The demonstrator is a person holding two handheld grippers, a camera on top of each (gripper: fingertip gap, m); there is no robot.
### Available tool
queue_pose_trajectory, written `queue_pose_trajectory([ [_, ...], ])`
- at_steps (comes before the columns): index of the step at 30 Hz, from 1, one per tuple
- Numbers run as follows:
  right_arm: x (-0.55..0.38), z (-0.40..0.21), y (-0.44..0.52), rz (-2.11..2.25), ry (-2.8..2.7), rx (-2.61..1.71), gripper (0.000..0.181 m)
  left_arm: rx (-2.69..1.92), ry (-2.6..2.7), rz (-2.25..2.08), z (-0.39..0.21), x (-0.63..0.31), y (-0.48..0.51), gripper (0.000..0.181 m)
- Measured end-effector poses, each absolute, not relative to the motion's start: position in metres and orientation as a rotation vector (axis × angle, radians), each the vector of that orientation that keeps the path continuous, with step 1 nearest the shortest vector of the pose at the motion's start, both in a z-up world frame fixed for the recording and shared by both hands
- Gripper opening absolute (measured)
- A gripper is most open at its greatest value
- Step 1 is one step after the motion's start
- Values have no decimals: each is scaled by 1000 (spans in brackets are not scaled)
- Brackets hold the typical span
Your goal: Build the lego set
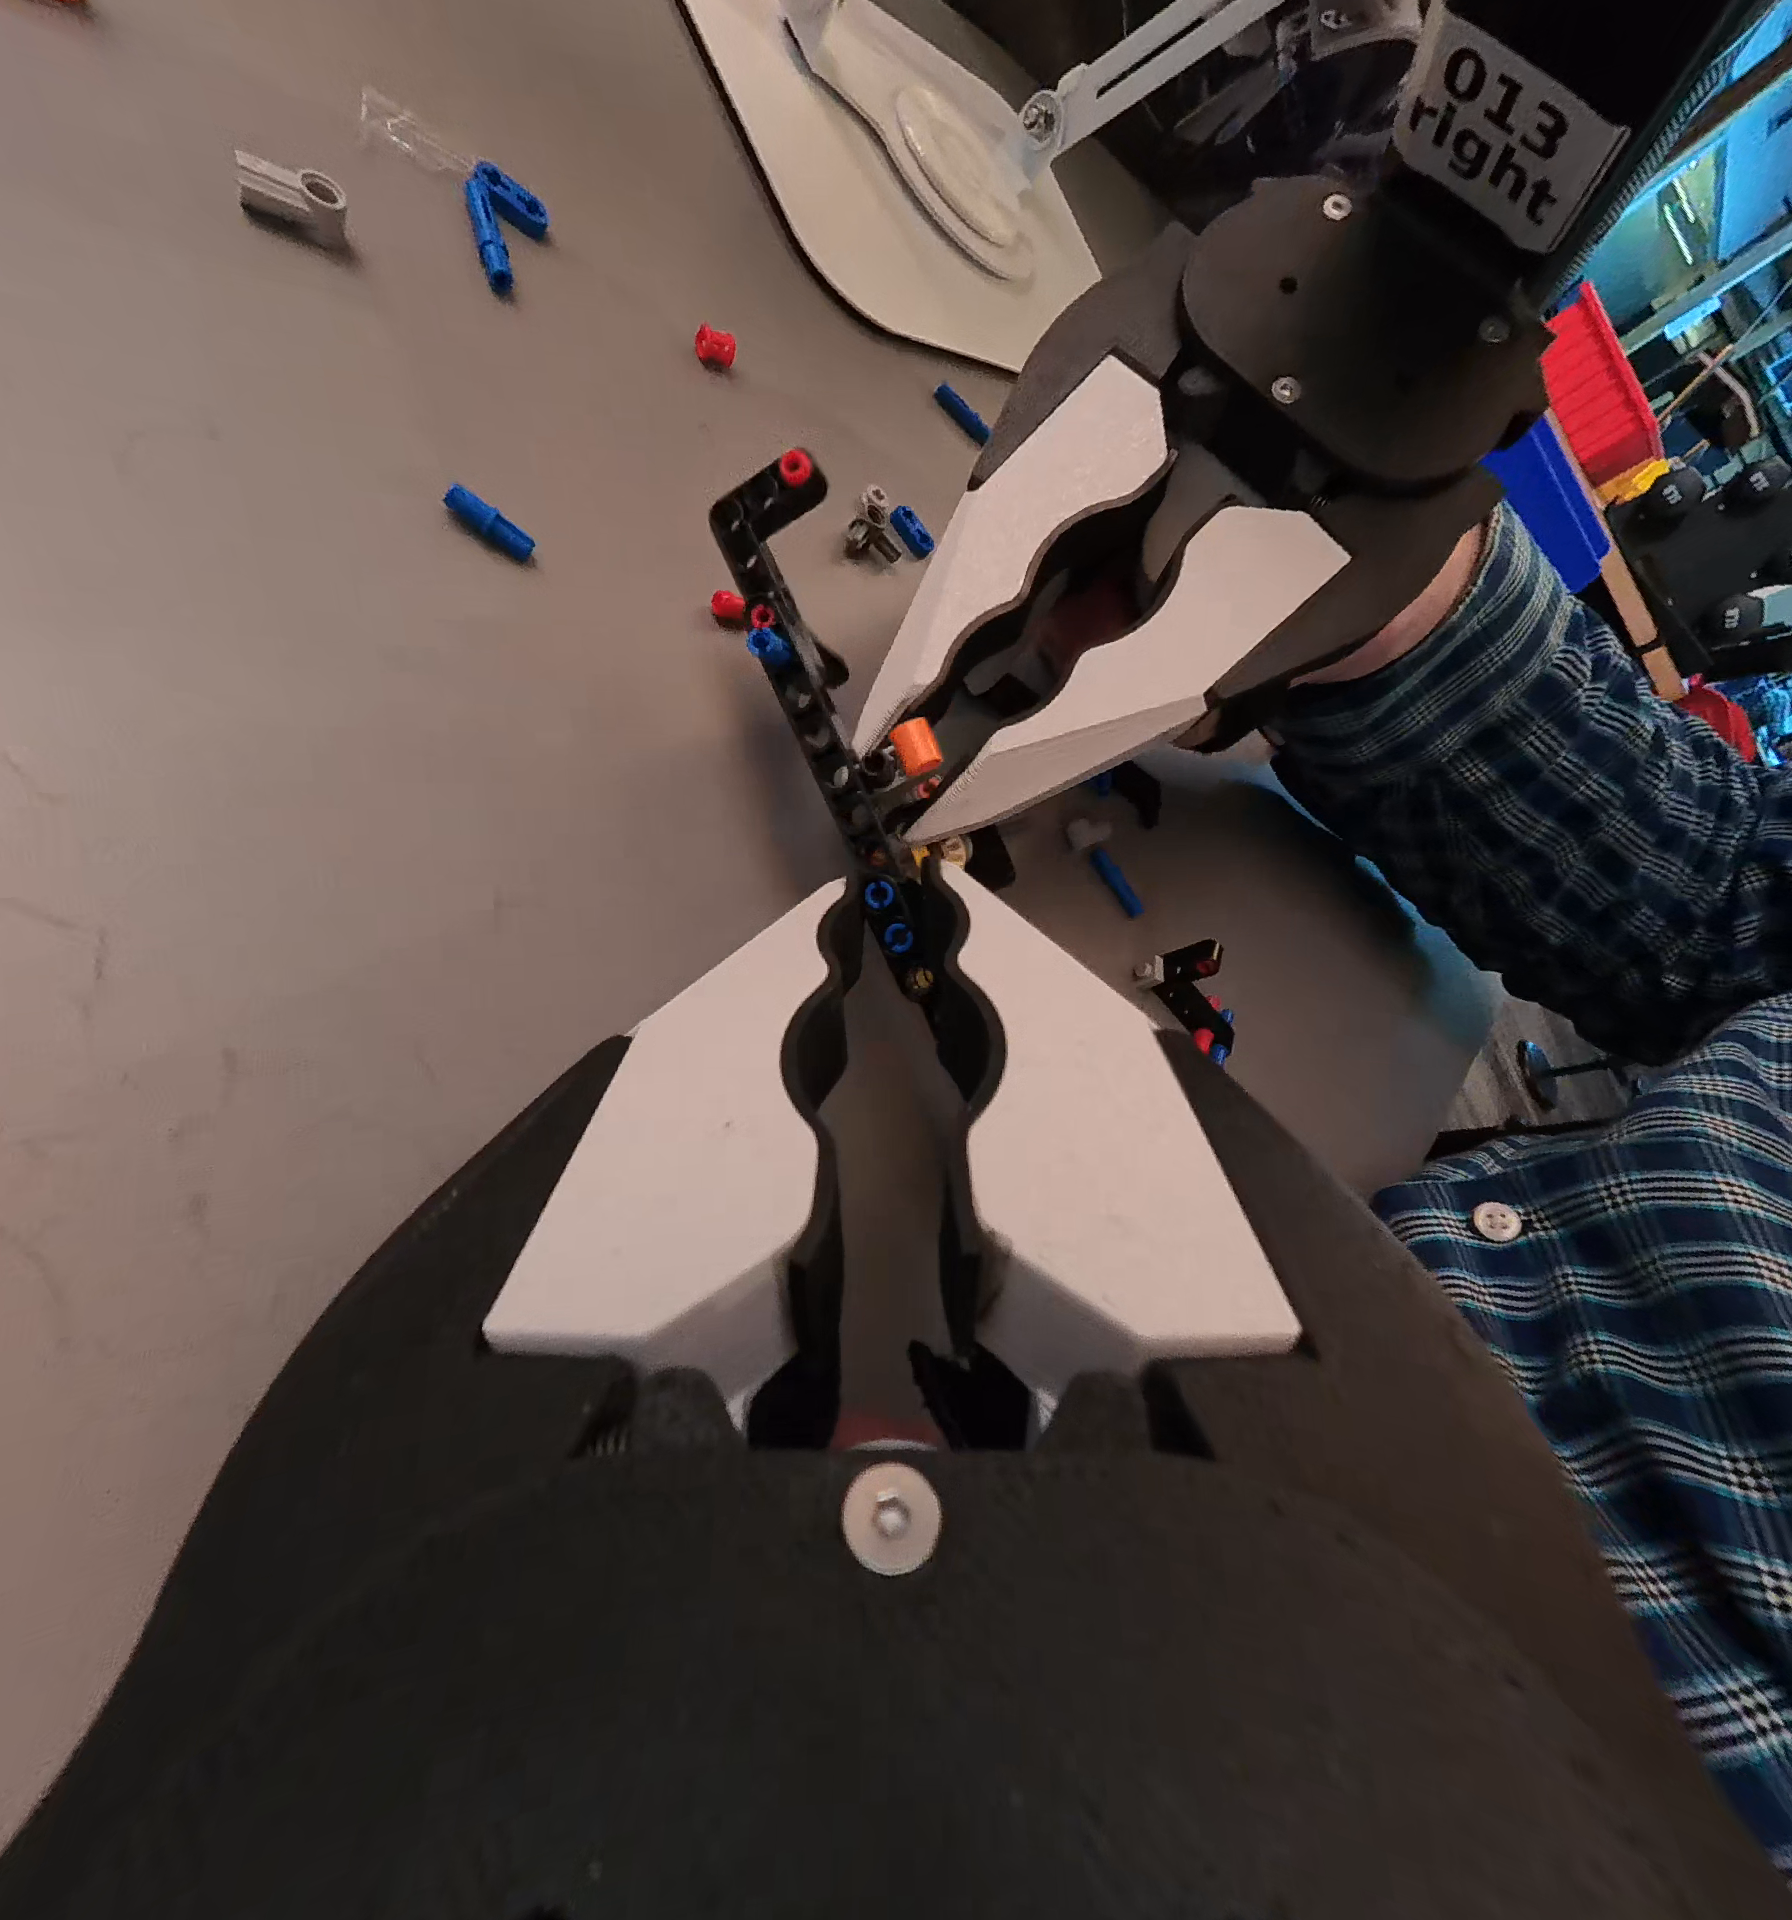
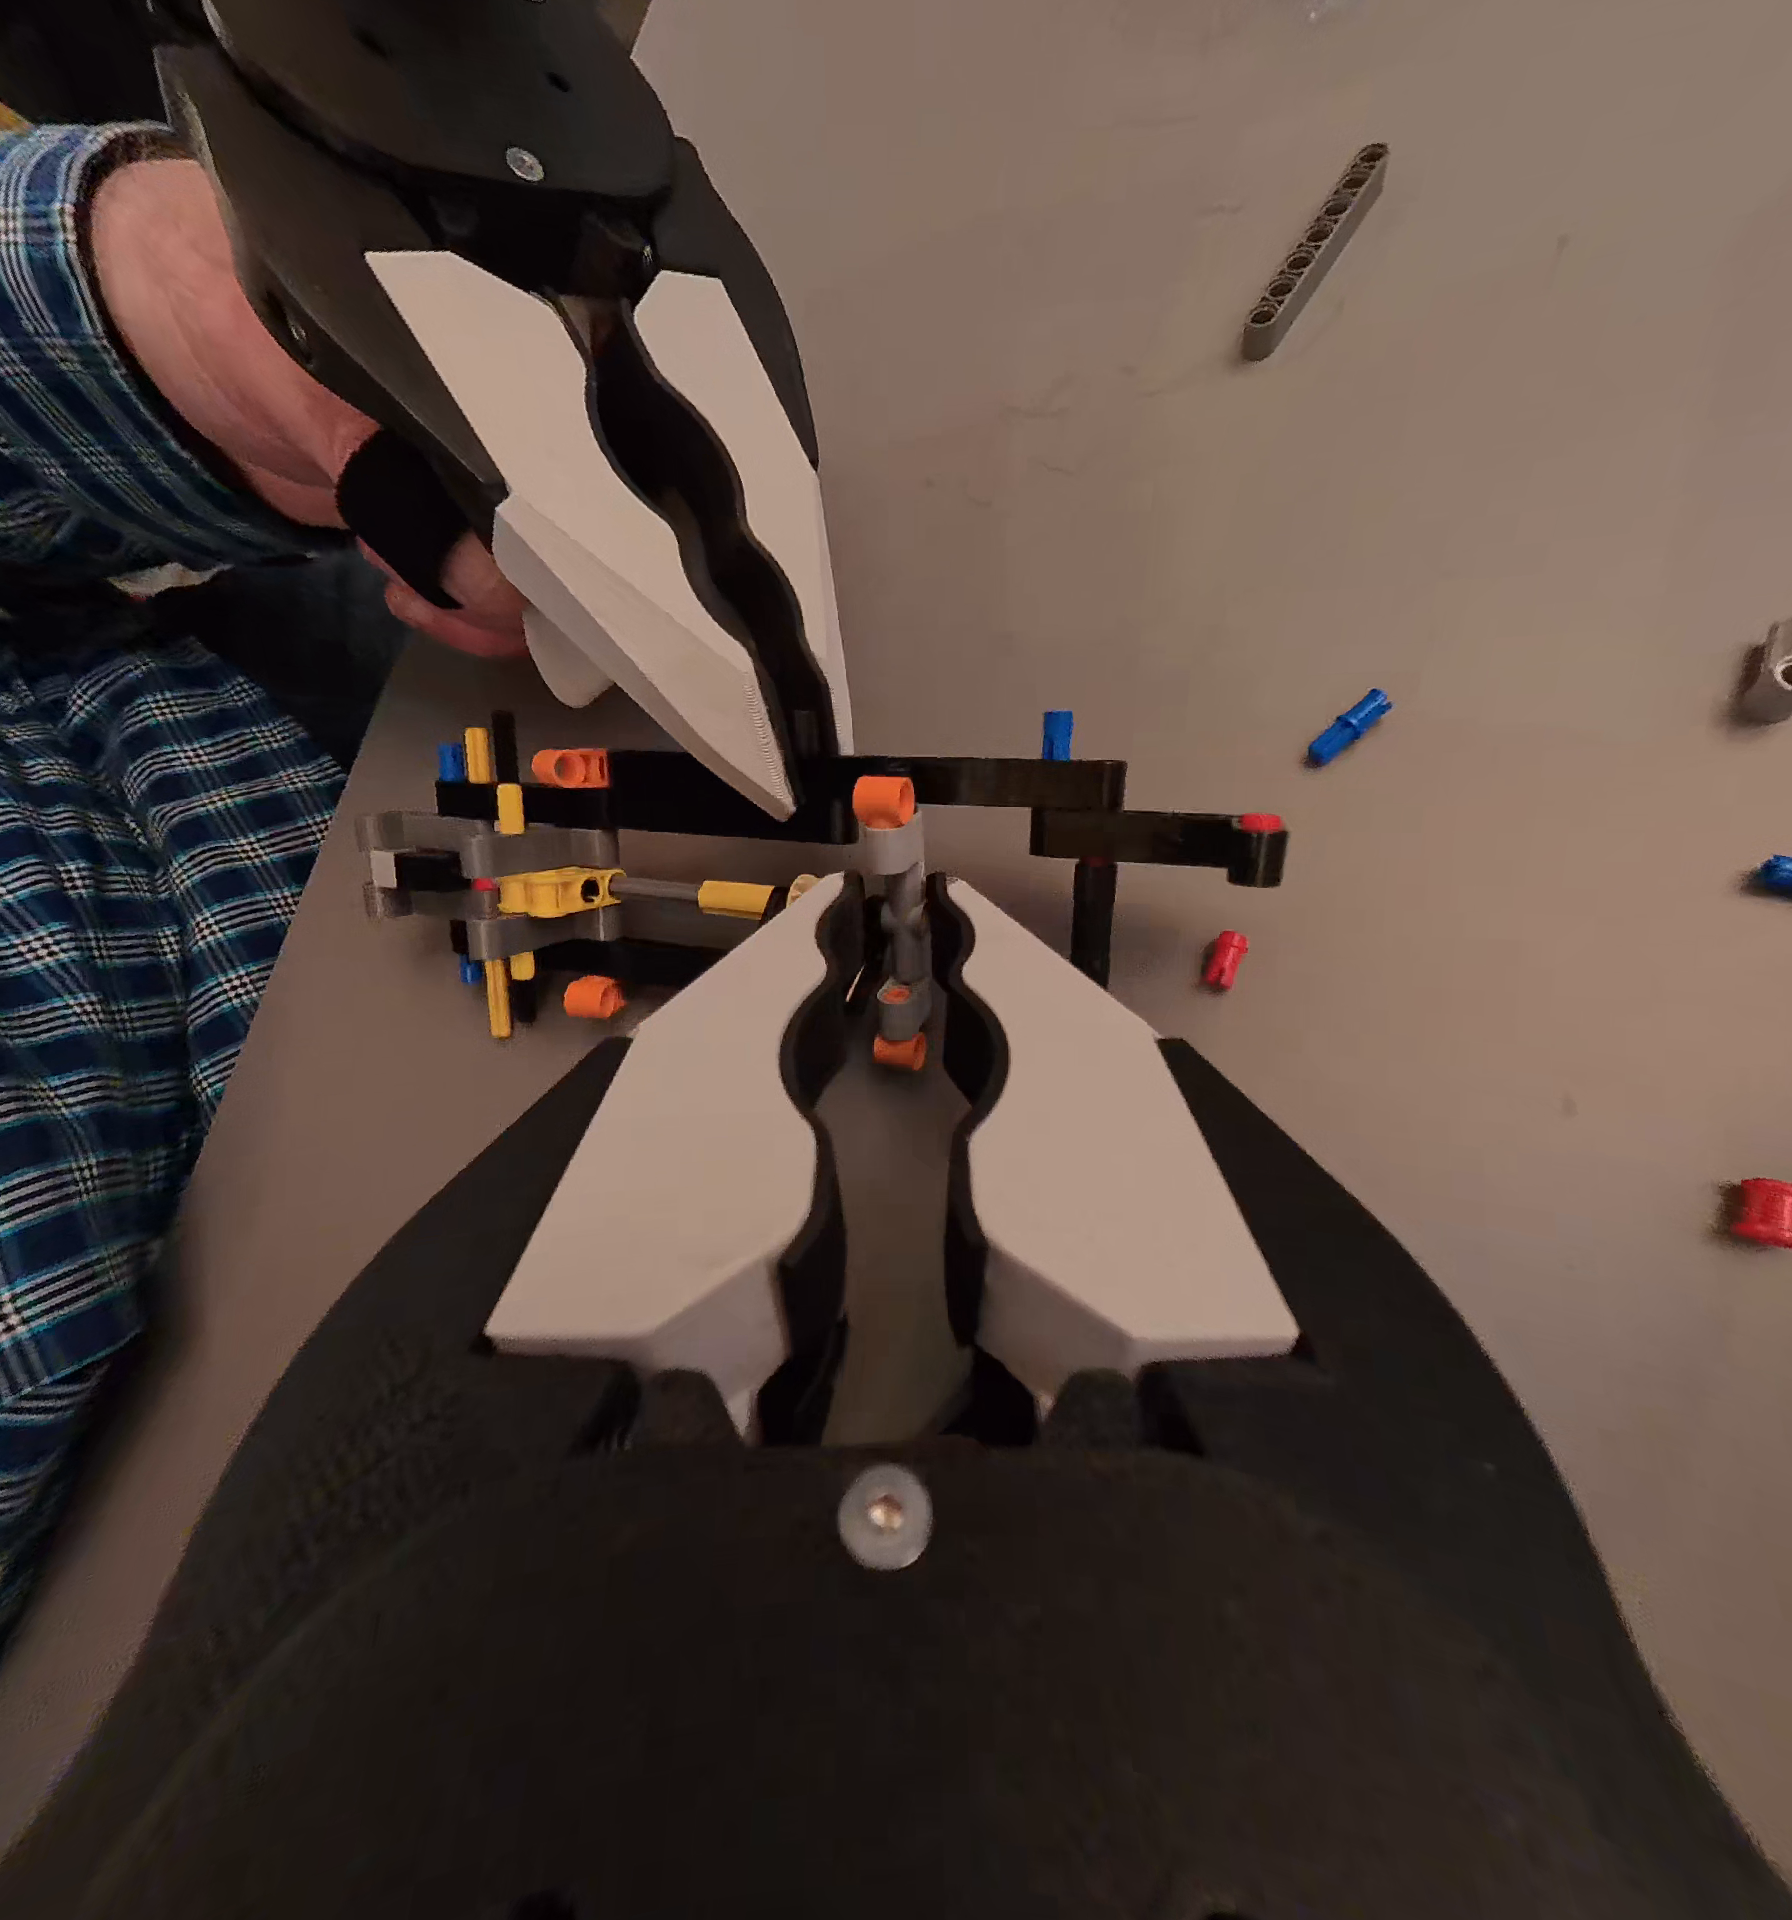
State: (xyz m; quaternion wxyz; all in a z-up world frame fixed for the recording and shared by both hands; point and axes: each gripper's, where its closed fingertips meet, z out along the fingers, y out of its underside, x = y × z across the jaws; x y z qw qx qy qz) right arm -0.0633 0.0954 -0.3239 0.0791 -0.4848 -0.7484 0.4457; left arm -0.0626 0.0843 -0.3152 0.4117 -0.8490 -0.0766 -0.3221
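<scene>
Gripping the black beam (image 1: 814,717) of the lego assembly (image 2: 663,831), the left gripper (image 1: 890,894) is clenched on the beam's near end, where 2 blue pins (image 1: 887,914) sit between its fingertips. Right gripper (image 2: 887,894) is closed around a grey axle piece (image 2: 904,914) capped with orange bushes (image 2: 884,798), pressed against the assembly at the beam. Assembly rests on the grey counter (image 1: 248,935) near its edge, beside a plaid sleeve (image 1: 1598,831). Loose parts lie well apart on the counter: red bush (image 2: 1770,1210), blue pin (image 2: 1347,725), grey beam (image 2: 1313,255), grey connector (image 2: 1785,670).
</scene>
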Motion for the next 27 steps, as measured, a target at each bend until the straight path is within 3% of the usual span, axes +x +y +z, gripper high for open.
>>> queue_pose_trajectory([
  [8, -64, -328, 94, 1303, -2231, -1502, 9, -2150, -238, -744, -319, -73, 85, 11],
  [12, -63, -332, 91, 1262, -2267, -1508, 9, -2129, -216, -706, -312, -80, 78, 24],
  [17, -64, -334, 89, 1237, -2298, -1505, 6, -2093, -32, -565, -285, -71, 52, 54],
  [21, -64, -336, 87, 1228, -2327, -1502, 7, -2202, 250, -326, -300, -35, 21, 80],
  [27, -63, -338, 85, 1233, -2364, -1493, 18, -2237, 369, -92, -327, -14, 15, 91],
])
